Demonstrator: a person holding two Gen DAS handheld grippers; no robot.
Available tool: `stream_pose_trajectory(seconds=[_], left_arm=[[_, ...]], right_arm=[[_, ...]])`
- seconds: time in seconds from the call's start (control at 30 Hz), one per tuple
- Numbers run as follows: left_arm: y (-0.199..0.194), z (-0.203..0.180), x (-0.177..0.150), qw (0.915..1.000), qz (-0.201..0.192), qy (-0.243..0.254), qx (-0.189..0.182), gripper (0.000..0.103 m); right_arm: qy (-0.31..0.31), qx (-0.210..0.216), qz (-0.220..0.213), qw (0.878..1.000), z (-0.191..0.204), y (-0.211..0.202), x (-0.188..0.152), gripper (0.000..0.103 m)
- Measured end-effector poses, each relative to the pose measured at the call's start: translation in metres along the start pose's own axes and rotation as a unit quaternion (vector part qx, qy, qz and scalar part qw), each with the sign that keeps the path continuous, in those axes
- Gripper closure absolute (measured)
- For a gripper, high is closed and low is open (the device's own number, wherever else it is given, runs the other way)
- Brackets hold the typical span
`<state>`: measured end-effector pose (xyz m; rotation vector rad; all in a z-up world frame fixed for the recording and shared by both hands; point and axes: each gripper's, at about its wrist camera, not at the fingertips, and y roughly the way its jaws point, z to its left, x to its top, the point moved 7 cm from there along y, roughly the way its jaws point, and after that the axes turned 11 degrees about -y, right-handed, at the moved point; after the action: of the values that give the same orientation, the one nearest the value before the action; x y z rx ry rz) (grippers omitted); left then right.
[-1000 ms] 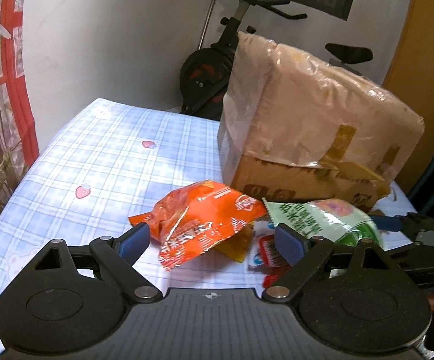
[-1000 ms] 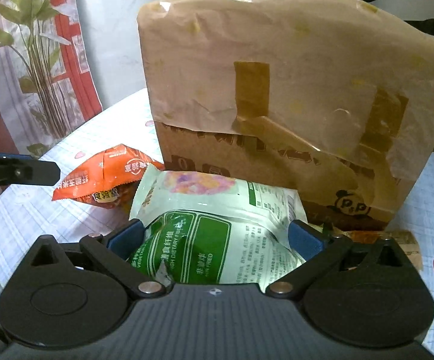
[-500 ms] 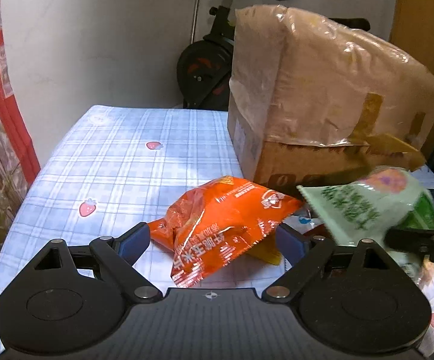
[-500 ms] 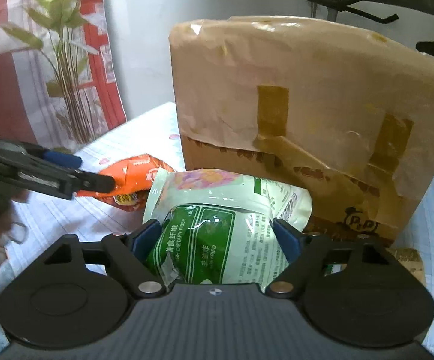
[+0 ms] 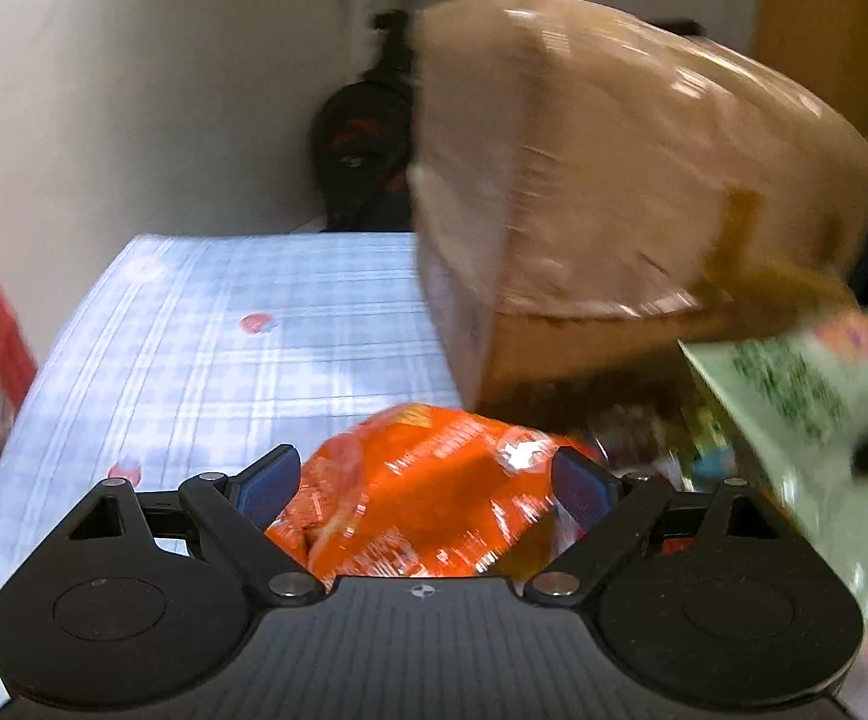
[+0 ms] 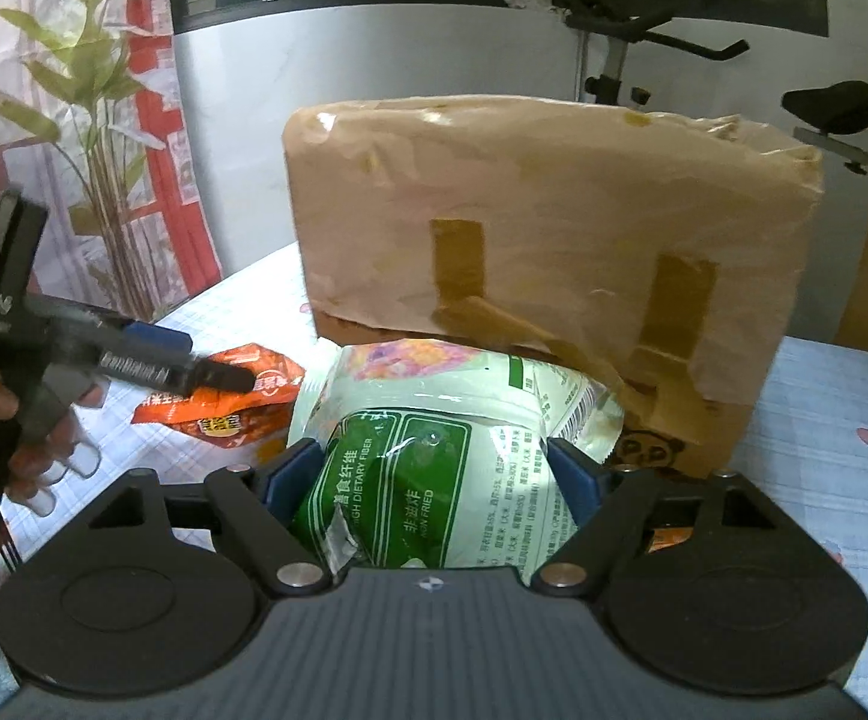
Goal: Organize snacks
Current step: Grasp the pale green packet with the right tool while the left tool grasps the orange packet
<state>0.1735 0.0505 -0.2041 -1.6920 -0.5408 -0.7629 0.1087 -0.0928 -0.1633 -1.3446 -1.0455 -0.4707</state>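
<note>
- The green snack bag (image 6: 434,480) is clamped between the blue pads of the right tool (image 6: 434,480) and is held clear of the table (image 6: 824,408).
- The orange snack bag (image 5: 422,498) is seen between the spread fingers of the left tool (image 5: 428,486); whether the pads touch it cannot be told through the blur.
- Just beyond both bags, the way is blocked by a taped cardboard box (image 6: 554,228).
- An exercise bike (image 6: 662,48) is seen behind the box.

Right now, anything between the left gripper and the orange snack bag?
Nothing visible. The orange snack bag already sits between the open jaws of the left gripper. The green snack bag is off to the right, held in the right gripper.
</note>
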Motion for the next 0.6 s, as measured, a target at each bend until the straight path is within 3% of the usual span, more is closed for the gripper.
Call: stream_pose_trajectory(seconds=[0.17, 0.5, 0.53, 0.6], left_arm=[[-0.003, -0.008, -0.016, 0.9959, -0.01, 0.088, 0.02, 0.011], [0.028, -0.003, -0.022, 0.9912, 0.009, 0.12, 0.056, 0.011], [0.027, -0.001, -0.022, 0.9919, 0.01, 0.112, 0.058, 0.013], [0.027, 0.005, -0.021, 0.9962, 0.016, 0.073, 0.045, 0.033]], right_arm=[[0.01, -0.004, 0.006, 1.0, -0.007, 0.0, -0.004, 0.021], [0.011, -0.002, 0.011, 1.0, -0.005, 0.002, -0.006, 0.021], [0.01, -0.001, 0.011, 1.0, -0.005, 0.002, -0.006, 0.021], [0.009, 0.001, 0.012, 1.0, -0.005, 0.002, -0.007, 0.021]])
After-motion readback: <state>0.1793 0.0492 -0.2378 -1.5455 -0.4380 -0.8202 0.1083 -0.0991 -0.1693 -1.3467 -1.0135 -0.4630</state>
